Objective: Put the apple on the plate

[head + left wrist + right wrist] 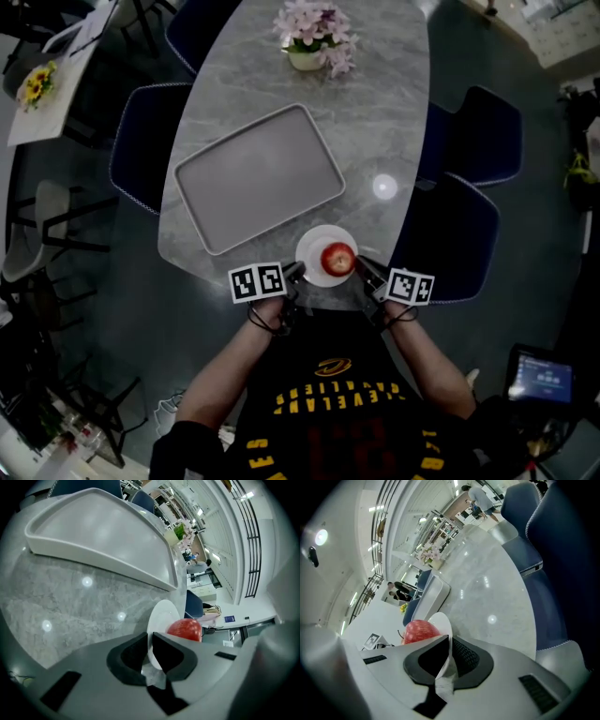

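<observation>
Left hand-held gripper (294,274) and right hand-held gripper (362,268) each pinch opposite rims of the plate (311,242), with the apple (337,258) on it, nearer the right one.

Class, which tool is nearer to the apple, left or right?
Right. The right tool grips the plate rim just beside the apple; the left tool grips the opposite rim, with bare plate between.
</observation>
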A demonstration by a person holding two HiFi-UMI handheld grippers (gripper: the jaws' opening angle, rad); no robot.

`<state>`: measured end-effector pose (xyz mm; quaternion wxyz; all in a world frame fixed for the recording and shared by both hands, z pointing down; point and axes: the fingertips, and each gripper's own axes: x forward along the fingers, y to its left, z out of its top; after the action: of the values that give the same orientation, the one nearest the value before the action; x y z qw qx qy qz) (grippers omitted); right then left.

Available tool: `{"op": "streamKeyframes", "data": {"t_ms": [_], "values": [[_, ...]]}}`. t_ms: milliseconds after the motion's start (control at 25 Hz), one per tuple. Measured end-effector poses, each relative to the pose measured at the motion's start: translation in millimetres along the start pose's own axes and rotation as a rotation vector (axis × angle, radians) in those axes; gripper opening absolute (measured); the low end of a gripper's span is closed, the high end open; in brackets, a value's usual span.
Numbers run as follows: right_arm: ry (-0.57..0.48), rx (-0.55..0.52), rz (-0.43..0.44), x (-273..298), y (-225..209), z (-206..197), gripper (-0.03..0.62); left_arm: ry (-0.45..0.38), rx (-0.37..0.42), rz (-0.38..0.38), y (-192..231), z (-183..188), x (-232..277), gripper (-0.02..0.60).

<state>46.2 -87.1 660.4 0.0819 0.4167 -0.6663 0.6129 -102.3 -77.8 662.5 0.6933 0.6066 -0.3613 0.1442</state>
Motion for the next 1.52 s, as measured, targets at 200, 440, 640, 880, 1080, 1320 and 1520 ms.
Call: {"op": "streamKeyframes", "data": {"t_ms": [200, 440, 640, 880, 1080, 1320, 1520], "values": [[-0.006, -0.027, 0.024, 15.6, 34.2, 20.2, 0.032, -0.036, 0.003, -0.037, -6.1, 32.9, -25.2, 0.032], [-0.011, -0.055, 0.053, 40.7, 81.9, 48.1, 0.032, -0.078, 0.017, -0.083, -15.7, 80.0, -62.3, 0.029], [-0.017, -0.085, 0.073, 66.4, 114.9, 70.5, 0.032, -0.114, 0.027, -0.101, -15.0, 117.9, -85.0, 0.028], [-0.009, -0.125, 0.085, 97.4, 144.2, 87.8, 0.032, -0.146, 0.022, -0.111, -4.1, 155.5, -103.0, 0.028], [0.011, -0.123, 0.09, 134.8, 143.0, 105.7, 0.032, -0.166, -0.002, -0.1, 13.8, 187.1, -94.0, 0.028], [0.024, -0.132, 0.08, 165.8, 148.3, 118.2, 0.032, -0.184, -0.029, -0.09, 30.6, 215.9, -91.5, 0.028], [0.03, -0.144, 0.049, 175.6, 145.6, 120.2, 0.032, -0.172, -0.044, -0.082, 39.0, 221.6, -86.2, 0.028]]}}
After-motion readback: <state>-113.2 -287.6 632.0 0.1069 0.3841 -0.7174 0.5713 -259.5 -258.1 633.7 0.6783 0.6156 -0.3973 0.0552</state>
